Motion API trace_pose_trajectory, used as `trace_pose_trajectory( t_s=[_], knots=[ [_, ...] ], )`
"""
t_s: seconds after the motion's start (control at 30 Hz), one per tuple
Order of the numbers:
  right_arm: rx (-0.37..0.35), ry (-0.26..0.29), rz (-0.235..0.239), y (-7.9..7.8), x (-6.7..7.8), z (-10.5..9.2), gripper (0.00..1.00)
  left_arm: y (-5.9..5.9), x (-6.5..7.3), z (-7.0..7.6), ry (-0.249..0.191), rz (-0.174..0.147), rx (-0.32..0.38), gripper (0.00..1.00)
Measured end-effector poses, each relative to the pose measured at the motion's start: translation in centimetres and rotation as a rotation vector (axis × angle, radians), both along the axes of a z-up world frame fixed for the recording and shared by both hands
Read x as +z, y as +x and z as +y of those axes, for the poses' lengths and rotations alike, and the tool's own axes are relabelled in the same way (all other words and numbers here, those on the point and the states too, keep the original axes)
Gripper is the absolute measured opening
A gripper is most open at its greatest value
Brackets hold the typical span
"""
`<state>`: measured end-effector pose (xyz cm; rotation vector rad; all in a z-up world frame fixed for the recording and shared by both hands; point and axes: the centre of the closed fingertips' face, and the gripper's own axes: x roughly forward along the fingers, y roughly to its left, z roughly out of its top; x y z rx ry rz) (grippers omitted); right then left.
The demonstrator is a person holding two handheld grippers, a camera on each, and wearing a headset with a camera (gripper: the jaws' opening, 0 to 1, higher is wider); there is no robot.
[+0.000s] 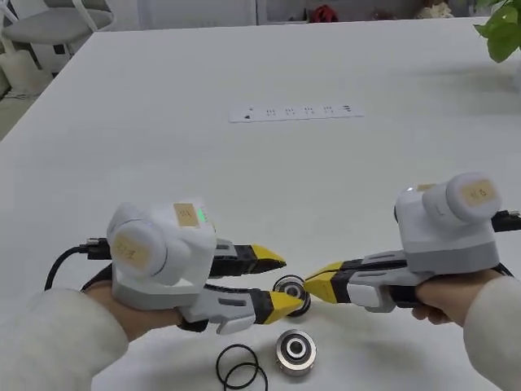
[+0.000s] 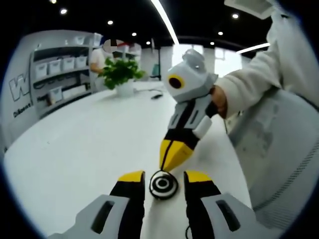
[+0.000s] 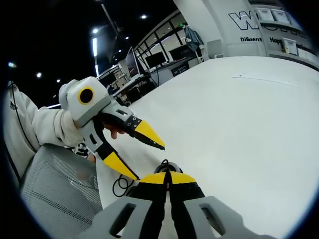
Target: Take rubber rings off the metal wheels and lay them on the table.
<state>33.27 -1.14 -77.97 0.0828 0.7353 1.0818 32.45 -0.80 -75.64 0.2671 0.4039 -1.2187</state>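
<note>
The left tool (image 1: 286,282) lies low by the near edge of the desk (image 1: 244,179), its yellow tips spread wide, one on each side of a small metal wheel (image 1: 291,291). In the left gripper view the wheel (image 2: 163,185) sits between the two tips of that tool (image 2: 164,177), bracketed rather than squeezed.

Just nearer the desk's edge lie two black rubber rings (image 1: 241,366), overlapping and already off. Beside them stands a second wheel (image 1: 295,350).

From the right comes the right tool (image 1: 314,285), its tips pressed together into one point that meets the rim of the bracketed wheel. In its own view those tips (image 3: 167,178) are clenched right at the wheel (image 3: 166,166). They may be nipping the ring there, but the rim is too small to be sure.

The step in hand looks like stripping the ring from this wheel. Next, the left tool probably needs to clamp the wheel steady. The right tool can then catch the rubber, peel it over the rim and lay it with the other two.
</note>
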Motion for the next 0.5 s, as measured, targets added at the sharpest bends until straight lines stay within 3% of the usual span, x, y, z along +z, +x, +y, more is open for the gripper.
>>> trace_pose_trajectory(
  t_s=[0.1, 0.17, 0.5],
  knots=[
    [-0.001, 0.004, -0.003, 0.0, 0.2, 0.1, 0.0, -0.2, 1.4, 0.2, -0.015, -0.016, -0.004, 0.36],
    [-0.001, 0.006, -0.004, -0.1, 0.3, 0.1, 0.0, -0.3, 2.0, 0.3, -0.024, -0.009, -0.003, 0.39],
    [-0.008, 0.014, -0.012, 0.2, 0.7, 0.0, 0.0, -1.4, 4.5, 1.9, -0.015, -0.051, 0.001, 0.58]
  ],
)
